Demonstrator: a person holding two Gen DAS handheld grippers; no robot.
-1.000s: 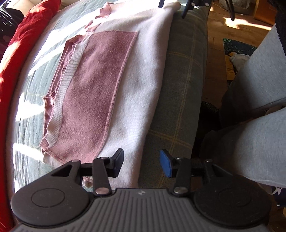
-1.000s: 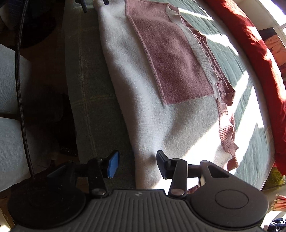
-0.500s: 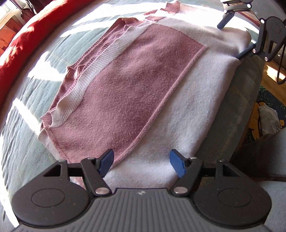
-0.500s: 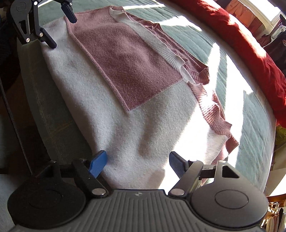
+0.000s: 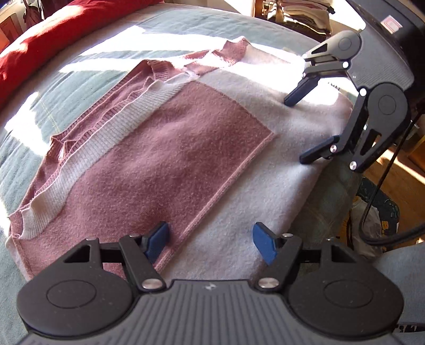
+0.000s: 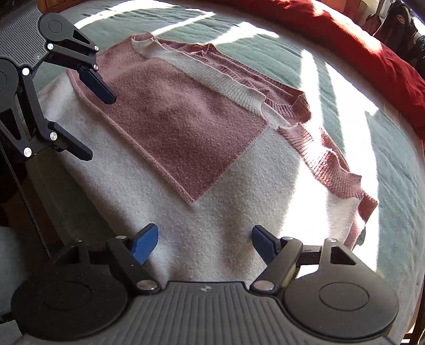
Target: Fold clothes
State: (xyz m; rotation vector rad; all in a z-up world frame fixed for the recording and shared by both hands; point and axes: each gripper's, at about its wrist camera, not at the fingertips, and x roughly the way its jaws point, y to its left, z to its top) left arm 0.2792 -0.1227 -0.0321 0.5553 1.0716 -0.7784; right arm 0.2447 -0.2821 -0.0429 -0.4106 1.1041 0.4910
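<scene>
Green bedspread [image 5: 87,79] | pink-and-white sweater [image 5: 186,148] folded flat | left gripper [image 5: 209,240], right gripper [image 6: 204,240]: both spread, empty, now over sweater, nearer than before.

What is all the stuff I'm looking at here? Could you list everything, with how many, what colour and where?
Sweater: one, pink and white, lying partly folded on the bed, near its edge.
Bedspread: one, pale green, covering the bed under the sweater.
Red blanket: one, red, along the far side of the bed.
Wooden floor: brown, beside the bed, in sunlight.
Stacked clothes: a pile, light and dark, far behind the bed; too small to count.
Cable: one, black, hanging below the right gripper.
Left gripper: one, black with blue pads, open over one end of the sweater.
Right gripper: one, black with blue pads, open over the other end.
</scene>
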